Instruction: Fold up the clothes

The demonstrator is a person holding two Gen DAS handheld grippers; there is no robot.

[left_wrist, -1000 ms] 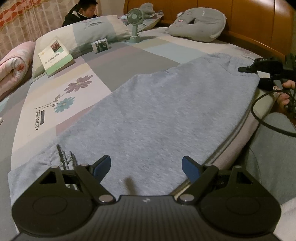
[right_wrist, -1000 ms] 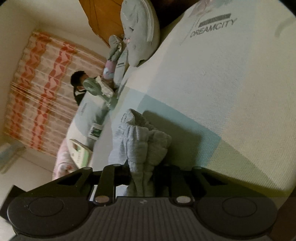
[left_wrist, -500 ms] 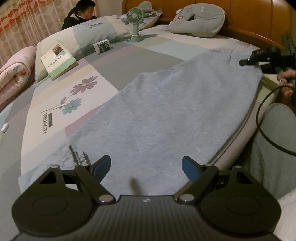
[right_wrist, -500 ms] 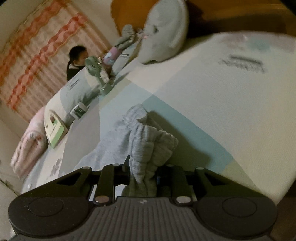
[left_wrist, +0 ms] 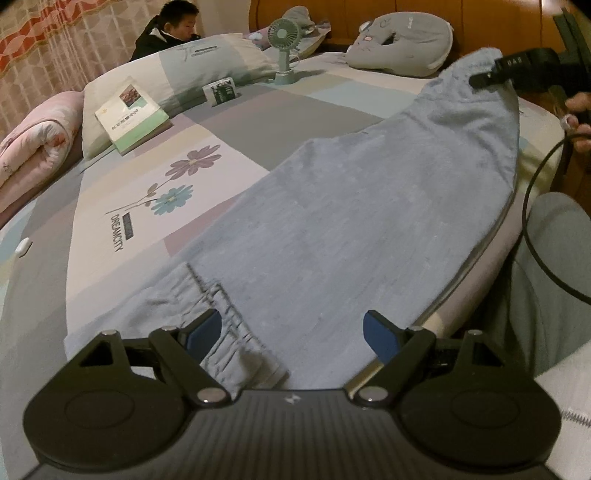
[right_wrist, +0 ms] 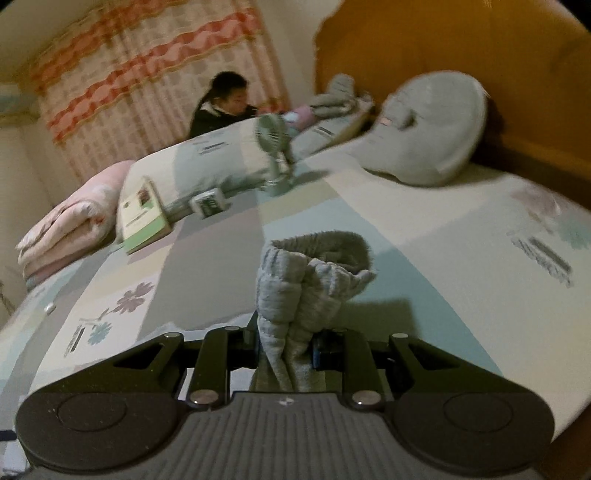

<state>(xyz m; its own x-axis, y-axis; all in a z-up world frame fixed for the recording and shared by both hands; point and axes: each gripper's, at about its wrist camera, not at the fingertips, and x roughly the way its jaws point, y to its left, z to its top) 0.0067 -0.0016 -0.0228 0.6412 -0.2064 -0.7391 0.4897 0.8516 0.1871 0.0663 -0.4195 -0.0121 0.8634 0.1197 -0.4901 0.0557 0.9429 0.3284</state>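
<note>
Grey-blue sweatpants [left_wrist: 351, 221] lie stretched along the bed's near edge in the left wrist view, their gathered waistband at the lower left. My left gripper [left_wrist: 291, 328] hovers open just above that waistband end, blue pads wide apart, nothing between them. At the far right, my right gripper [left_wrist: 517, 70] lifts the other end of the fabric off the bed. In the right wrist view, my right gripper [right_wrist: 286, 347] is shut on a bunched fold of the sweatpants [right_wrist: 310, 284], which sticks up between the fingers.
On the patterned bedsheet [left_wrist: 147, 206] lie a green book [left_wrist: 129, 114], a small box [left_wrist: 220, 91], a desk fan [left_wrist: 284, 51], a grey cushion [left_wrist: 402, 40] and a pink rolled quilt [left_wrist: 33, 136]. A person [left_wrist: 166, 33] sits beyond the pillows. The wooden headboard [right_wrist: 461, 55] stands behind.
My right gripper has raised its end of the sweatpants and rolled level. The left gripper has drawn back a little, so the waistband shows in front of it; it stays open.
</note>
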